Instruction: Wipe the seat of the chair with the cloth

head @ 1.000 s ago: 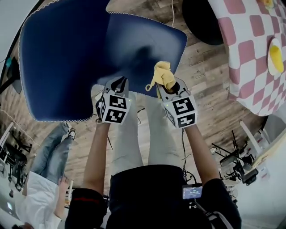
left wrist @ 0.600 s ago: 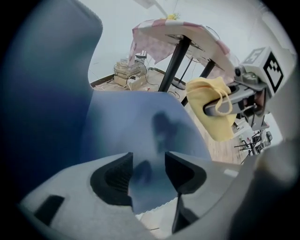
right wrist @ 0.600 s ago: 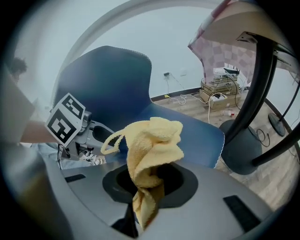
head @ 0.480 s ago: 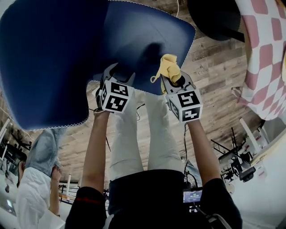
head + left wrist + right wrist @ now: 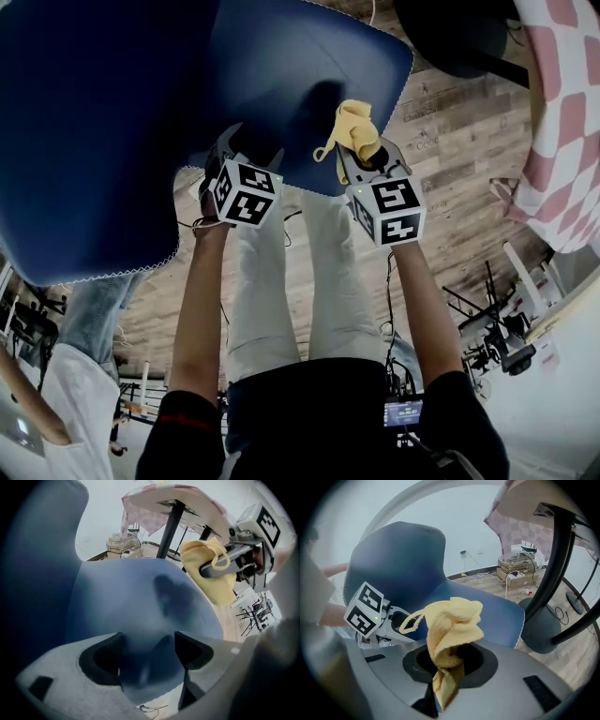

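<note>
The blue chair's seat (image 5: 300, 66) fills the top of the head view, with its backrest (image 5: 94, 122) to the left. My left gripper (image 5: 246, 148) is at the seat's front edge. In the left gripper view its jaws are opening and stand wide apart (image 5: 145, 656); the seat (image 5: 131, 597) edge lies between them, with the pads off it. My right gripper (image 5: 361, 161) is shut on a crumpled yellow cloth (image 5: 354, 129), held just over the seat's front right part. The cloth (image 5: 452, 625) bunches up out of the right gripper (image 5: 447, 660) above the seat (image 5: 487, 606).
A table with a pink checked cover (image 5: 562, 122) stands at the right, with its dark round base (image 5: 459, 37) and leg (image 5: 555, 564) beside the chair. Another person (image 5: 66, 403) is at the lower left. Cables and equipment lie on the wooden floor (image 5: 450, 159).
The chair has come nearer and looks larger in the head view. My left gripper's jaws have parted at the seat's edge. The right gripper with the cloth has shifted slightly up.
</note>
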`<state>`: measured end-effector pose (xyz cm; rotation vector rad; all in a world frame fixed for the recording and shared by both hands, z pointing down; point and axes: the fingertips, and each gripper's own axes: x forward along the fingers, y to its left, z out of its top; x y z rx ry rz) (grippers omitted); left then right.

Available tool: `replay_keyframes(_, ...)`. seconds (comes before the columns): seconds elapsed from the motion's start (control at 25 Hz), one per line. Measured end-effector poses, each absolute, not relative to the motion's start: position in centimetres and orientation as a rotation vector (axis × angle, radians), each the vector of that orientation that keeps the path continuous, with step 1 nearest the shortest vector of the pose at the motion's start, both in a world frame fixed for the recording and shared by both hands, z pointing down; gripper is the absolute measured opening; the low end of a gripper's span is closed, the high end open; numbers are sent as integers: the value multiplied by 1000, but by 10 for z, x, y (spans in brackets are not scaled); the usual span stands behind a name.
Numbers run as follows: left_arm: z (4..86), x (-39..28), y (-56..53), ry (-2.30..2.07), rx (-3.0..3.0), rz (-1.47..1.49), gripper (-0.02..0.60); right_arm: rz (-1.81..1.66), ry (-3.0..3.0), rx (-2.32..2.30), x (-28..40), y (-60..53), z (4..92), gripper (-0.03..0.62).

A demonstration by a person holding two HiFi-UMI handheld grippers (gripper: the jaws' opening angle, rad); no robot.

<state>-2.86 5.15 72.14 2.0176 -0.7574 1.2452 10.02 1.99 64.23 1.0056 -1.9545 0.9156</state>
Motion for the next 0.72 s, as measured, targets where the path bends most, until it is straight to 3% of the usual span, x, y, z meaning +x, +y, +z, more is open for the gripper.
replay_keyframes(0.72, 736, -27, 51, -828, 2053, 1282, 345, 875, -2011, 1035, 91, -37, 650, 72)
